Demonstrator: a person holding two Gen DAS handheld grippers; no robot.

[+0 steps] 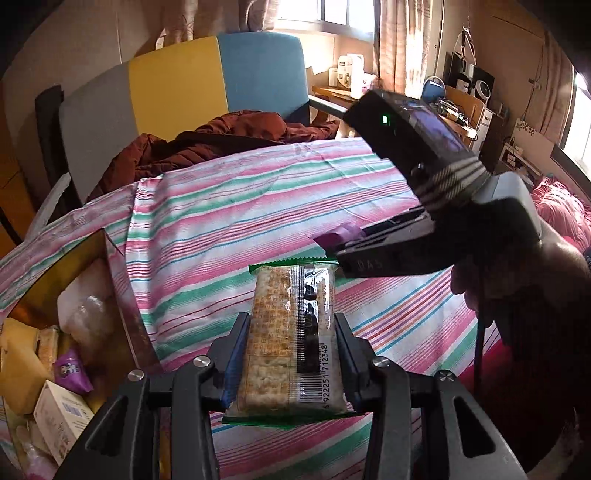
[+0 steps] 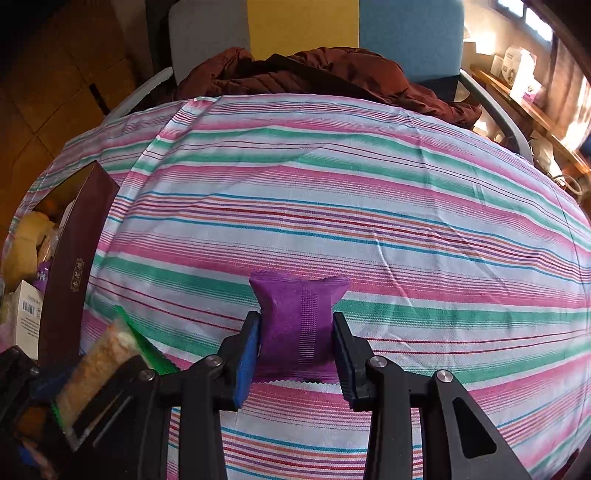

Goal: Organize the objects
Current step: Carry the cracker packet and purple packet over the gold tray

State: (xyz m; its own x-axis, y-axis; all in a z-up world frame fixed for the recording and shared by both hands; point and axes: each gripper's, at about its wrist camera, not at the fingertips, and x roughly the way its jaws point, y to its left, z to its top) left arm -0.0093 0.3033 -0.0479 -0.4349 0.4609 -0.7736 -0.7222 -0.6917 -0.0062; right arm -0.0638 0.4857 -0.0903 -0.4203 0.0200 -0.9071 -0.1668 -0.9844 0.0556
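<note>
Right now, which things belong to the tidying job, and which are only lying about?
Job: cracker pack in left tongs; purple packet in right tongs; box of snacks.
Lying about: brown jacket, chair, striped cloth.

This is a lived-in room of a home. A striped cloth [image 2: 332, 206] in pink, green and white covers the desk, a brown jacket [image 1: 207, 144] lies heaped on a yellow-and-blue chair [image 1: 207, 77], curtains [image 1: 402, 40] hang by a sunny window [image 1: 325, 14], and a cluttered shelf [image 1: 461, 99] holds small household things.
</note>
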